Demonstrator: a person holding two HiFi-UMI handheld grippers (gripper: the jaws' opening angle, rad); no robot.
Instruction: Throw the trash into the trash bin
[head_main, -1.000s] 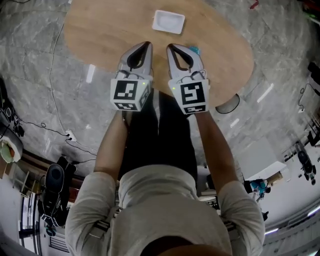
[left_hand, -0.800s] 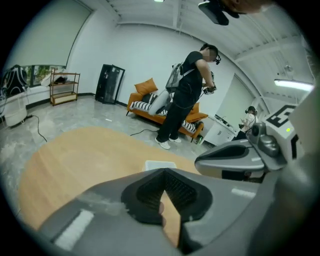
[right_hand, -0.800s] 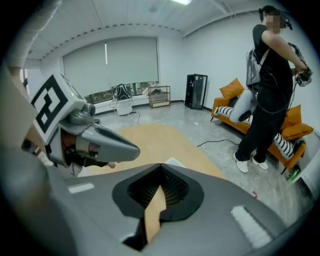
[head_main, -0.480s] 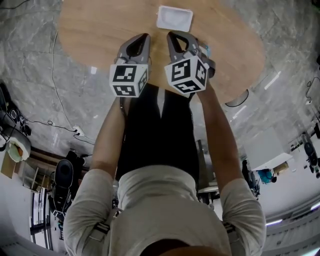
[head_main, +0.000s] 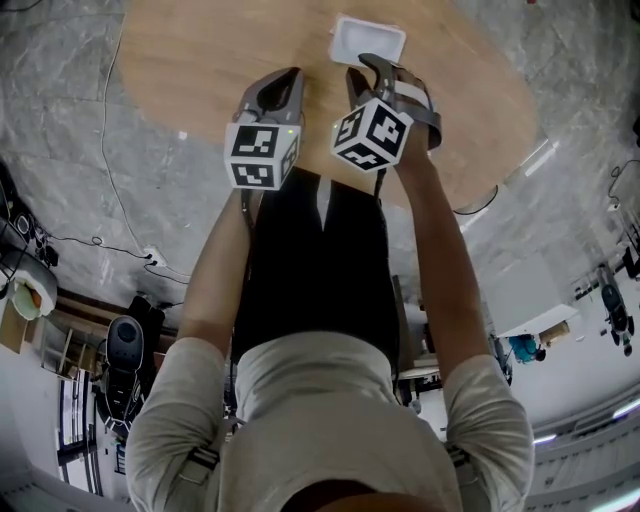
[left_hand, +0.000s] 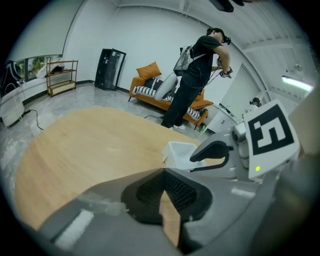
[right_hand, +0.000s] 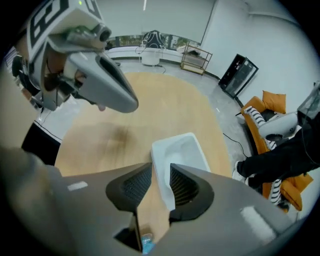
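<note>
- While the white tray (right_hand: 180, 150) lies flat on the wooden table (head_main: 200, 60), at top centre of the head view, neither tool has hold of it.
- Right gripper (right_hand: 160, 175): jaws stand wide and have just been opening. The tray's near rim shows through the gap at the centre of its own view. The pads are not pressing on it, and nothing is held.
- Left gripper (left_hand: 164, 172): jaws closed tip to tip and empty, with only bare wood behind them. It hangs just left of the right tool in the head view.
- A small blue scrap (right_hand: 146, 244) sits at the bottom edge of the right gripper view, nearer than the tray. What it is cannot be told.
- Handling, as a judgement: the tray looks thin-walled and light, probably moulded plastic or foam. It should lift with little force, but a hard squeeze could flex or dent it, and the smooth wall may slip.
- Best hold: the near short wall, one jaw inside and one outside, closing on the rim. The flat base offers no purchase.
- No bin can be picked out with certainty.
</note>
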